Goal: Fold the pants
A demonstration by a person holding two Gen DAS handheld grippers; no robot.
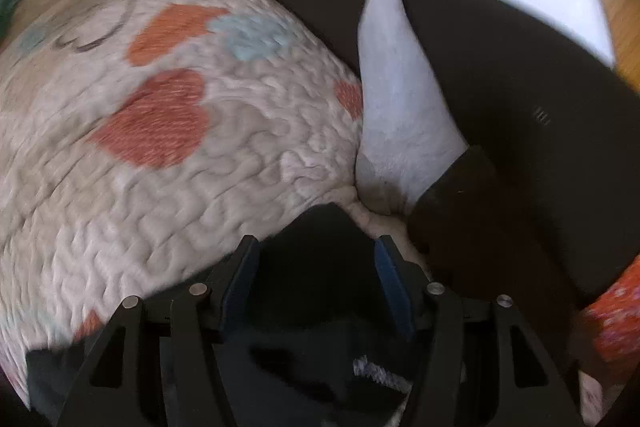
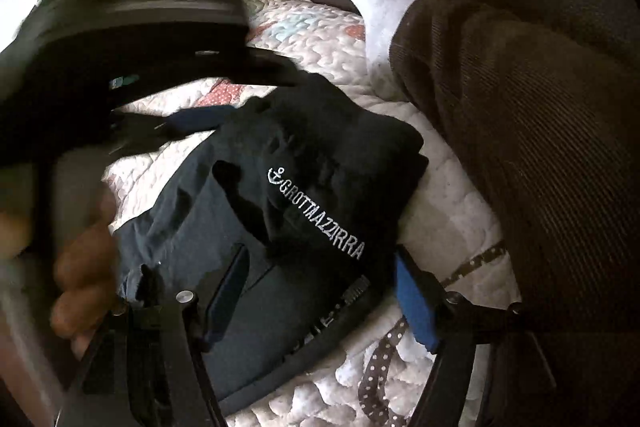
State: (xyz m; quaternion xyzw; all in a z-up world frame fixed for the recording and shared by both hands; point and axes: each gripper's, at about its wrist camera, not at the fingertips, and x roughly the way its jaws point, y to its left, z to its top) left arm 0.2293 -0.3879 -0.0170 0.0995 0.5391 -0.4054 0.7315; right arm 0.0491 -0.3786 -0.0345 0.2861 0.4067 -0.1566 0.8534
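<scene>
A bare stretch of quilt [image 1: 152,155] lies open to the left and ahead of the left gripper [image 1: 316,267]. To its right, a foot in a white sock [image 1: 400,95] and a dark trouser leg [image 1: 500,131] close the way. In the right wrist view, the bundled dark pants [image 2: 304,167] fill the middle, hemmed in by a brown corduroy leg [image 2: 520,131] on the right and the other gripper's body [image 2: 132,39] overhead at left.

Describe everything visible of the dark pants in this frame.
The pants are dark navy, thin woven-looking fabric, bunched and partly folded on the quilted bedspread. White stitched lettering with an anchor reads GROTTAZZURRA. The right gripper is open, its blue-padded fingers either side of the cloth. The left gripper, also open, has dark fabric between its fingers.
</scene>
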